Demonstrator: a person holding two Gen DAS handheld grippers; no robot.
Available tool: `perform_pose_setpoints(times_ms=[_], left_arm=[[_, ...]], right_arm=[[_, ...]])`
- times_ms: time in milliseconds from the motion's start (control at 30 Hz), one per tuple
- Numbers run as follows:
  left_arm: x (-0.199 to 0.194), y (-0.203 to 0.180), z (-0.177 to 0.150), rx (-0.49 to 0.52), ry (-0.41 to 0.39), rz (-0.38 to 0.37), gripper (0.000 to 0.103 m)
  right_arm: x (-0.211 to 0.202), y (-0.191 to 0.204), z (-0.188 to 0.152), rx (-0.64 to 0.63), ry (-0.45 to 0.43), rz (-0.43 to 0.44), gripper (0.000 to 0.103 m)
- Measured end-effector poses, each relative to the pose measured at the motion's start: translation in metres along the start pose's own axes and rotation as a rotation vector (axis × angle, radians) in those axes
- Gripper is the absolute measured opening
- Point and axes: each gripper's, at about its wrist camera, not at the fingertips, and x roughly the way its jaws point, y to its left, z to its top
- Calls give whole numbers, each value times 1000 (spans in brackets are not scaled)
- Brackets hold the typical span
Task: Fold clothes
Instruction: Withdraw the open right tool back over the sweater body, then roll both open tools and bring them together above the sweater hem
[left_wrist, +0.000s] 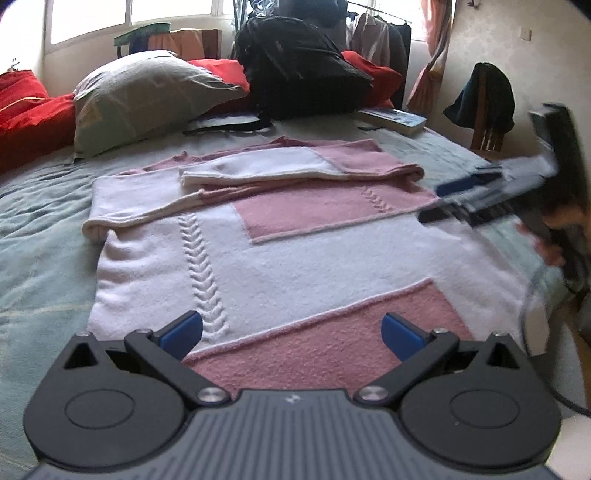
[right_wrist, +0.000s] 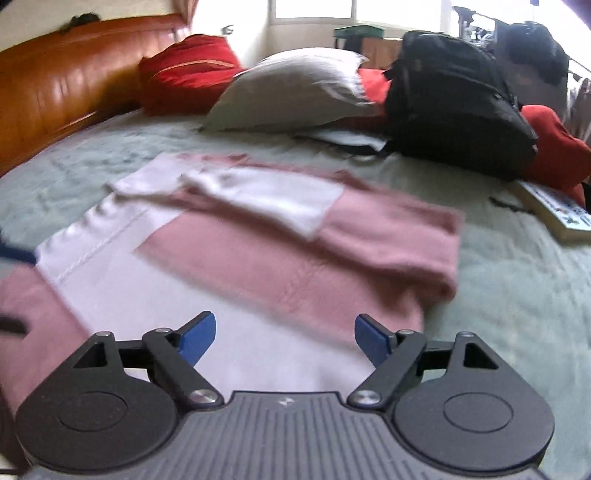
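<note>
Covering green bedspread (left_wrist: 44, 236): pink-white sweater (left_wrist: 295, 254)

1. Bed (left_wrist: 40, 258): pale green quilted cover, fills most of the room in view.
2. Headboard (right_wrist: 62, 85): glossy reddish-brown wood, along one side of the bed.
3. Windows (left_wrist: 129, 14): beyond the bed's far edge, bright daylight.
4. Wall (left_wrist: 517, 48): pale, patterned, with a light switch (left_wrist: 525, 34).
5. Curtain (left_wrist: 434, 62): pinkish-orange, beside that wall.
6. Wooden chair (left_wrist: 487, 125): draped with dark clothing, beside the bed.
7. Clothes rail (left_wrist: 380, 40): hung garments, behind the bed.
</note>
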Motion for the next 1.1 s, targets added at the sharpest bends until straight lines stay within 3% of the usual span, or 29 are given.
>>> perform_pose_setpoints(times_ms=[133, 200, 367, 533, 800, 967, 1100], left_arm=[[17, -2, -14, -19, 47, 5, 102], [17, -5, -21, 6, 28, 17, 102], [1, -10, -37, 43, 33, 27, 102], [-19, -12, -48, 75, 48, 54, 102], [-12, 9, -37, -39, 33, 65, 102], [-13, -3, -54, 33, 47, 92, 102], [-29, -3, -64, 31, 53, 81, 102]], right_arm=[[-6, 12, -24, 6, 0, -22, 87], [-6, 12, -36, 13, 0, -32, 91], [-10, 12, -65, 37, -23, -51, 102], [-18, 13, -83, 73, -74, -57, 103], [-26, 31, -74, 26, -92, -52, 103], [-22, 32, -89, 16, -85, -55, 103], [-29, 30, -100, -26, -104, -37, 103]])
